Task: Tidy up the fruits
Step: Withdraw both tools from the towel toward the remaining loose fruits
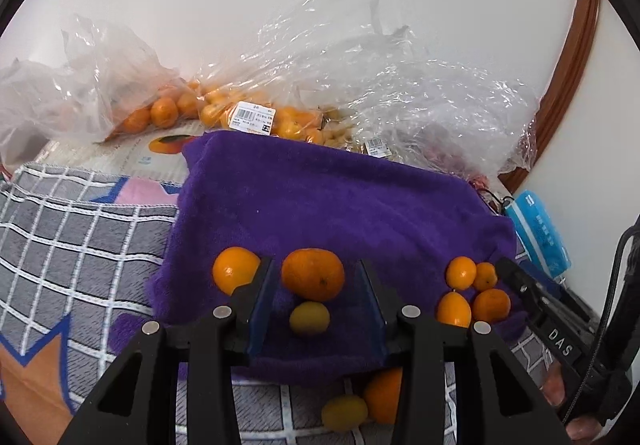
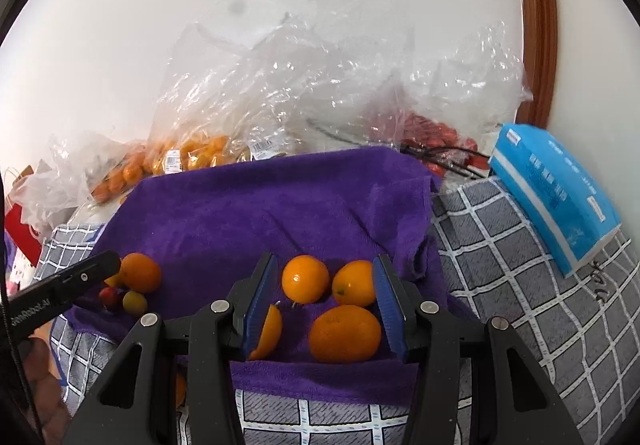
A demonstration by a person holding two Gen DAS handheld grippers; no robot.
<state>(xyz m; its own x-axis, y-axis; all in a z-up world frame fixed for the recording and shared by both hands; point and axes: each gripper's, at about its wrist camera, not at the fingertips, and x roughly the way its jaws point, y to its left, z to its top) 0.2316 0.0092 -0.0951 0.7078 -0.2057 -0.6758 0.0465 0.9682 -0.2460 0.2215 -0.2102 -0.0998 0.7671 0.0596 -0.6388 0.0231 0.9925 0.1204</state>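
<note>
Far left: clear plastic bags (image 1: 100, 85) against wall, tangerines (image 1: 164, 111) inside, price label (image 1: 254, 119) on middle bag. Far right: crumpled bag (image 2: 440, 93) with red fruit (image 2: 436, 135); blue tissue pack (image 2: 556, 189) beside it.

Purple towel (image 1: 320, 197) mid-scene. Left gripper (image 1: 316, 305) released, jaws apart, orange (image 1: 313, 273) and small yellow fruit (image 1: 309, 318) between, untouched; another orange (image 1: 234, 269) just left of left finger.

Right gripper (image 2: 326, 301) released, three oranges (image 2: 344, 333) between jaws, no pad contact visible; fourth (image 2: 270, 331) partly hidden behind left pad.

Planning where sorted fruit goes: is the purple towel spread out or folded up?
Spread out: the purple towel lies flat, loose oranges resting on it.
</note>
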